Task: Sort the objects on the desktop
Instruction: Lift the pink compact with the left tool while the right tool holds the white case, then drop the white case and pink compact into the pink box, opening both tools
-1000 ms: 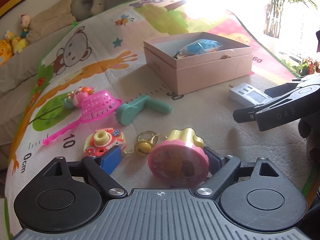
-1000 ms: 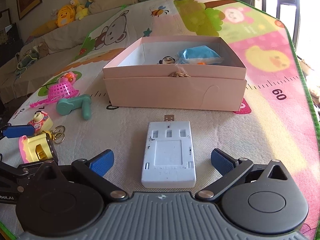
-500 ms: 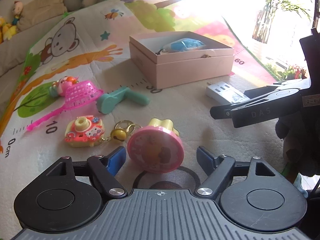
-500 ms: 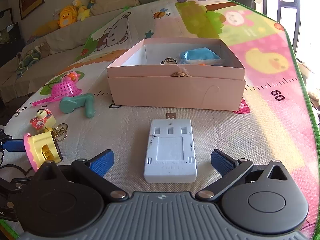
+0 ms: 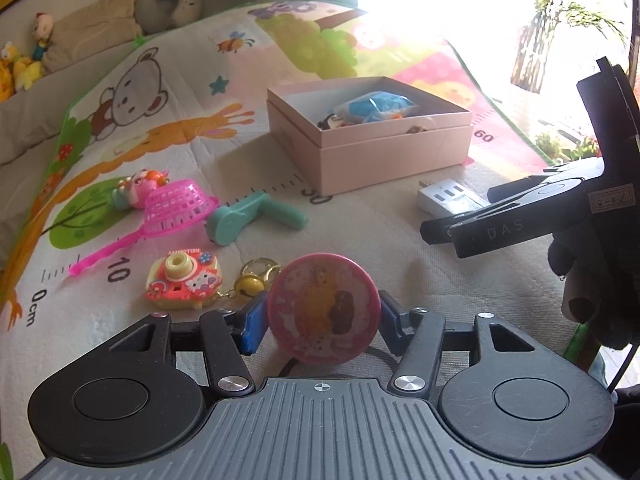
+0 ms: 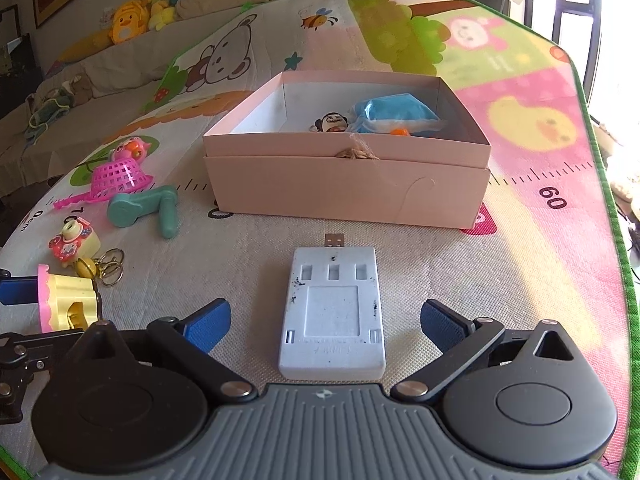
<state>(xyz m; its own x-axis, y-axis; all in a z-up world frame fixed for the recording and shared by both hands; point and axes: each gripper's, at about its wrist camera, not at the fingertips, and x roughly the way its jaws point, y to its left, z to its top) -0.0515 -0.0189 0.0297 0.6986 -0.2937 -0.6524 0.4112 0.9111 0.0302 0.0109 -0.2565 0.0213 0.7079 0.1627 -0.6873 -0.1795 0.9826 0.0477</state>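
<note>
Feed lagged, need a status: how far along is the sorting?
Done: a blue packet and a small figure lie in the pink box. In hand: left gripper grips the pink toy; right gripper open around the white charger. Left: net, teal toy, camera keychain.

My left gripper (image 5: 323, 316) has a grey ribbed housing with a small crosshair mark at its centre, flanked by two matte black round hubs, each with a raised disc. Black linkage bars run forward from silver pivot screws, with smaller screws at the triangular cut-outs, ending in blue pads (image 5: 253, 325). My right gripper (image 6: 325, 322) is built the same: grey ribbed body, crosshair mark, black hubs, silver screws, blue pads (image 6: 207, 322). From the left camera its black side profile carries pale "DAS" lettering and a white handwritten label, and a dark glove (image 5: 580, 280) wraps its handle.
</note>
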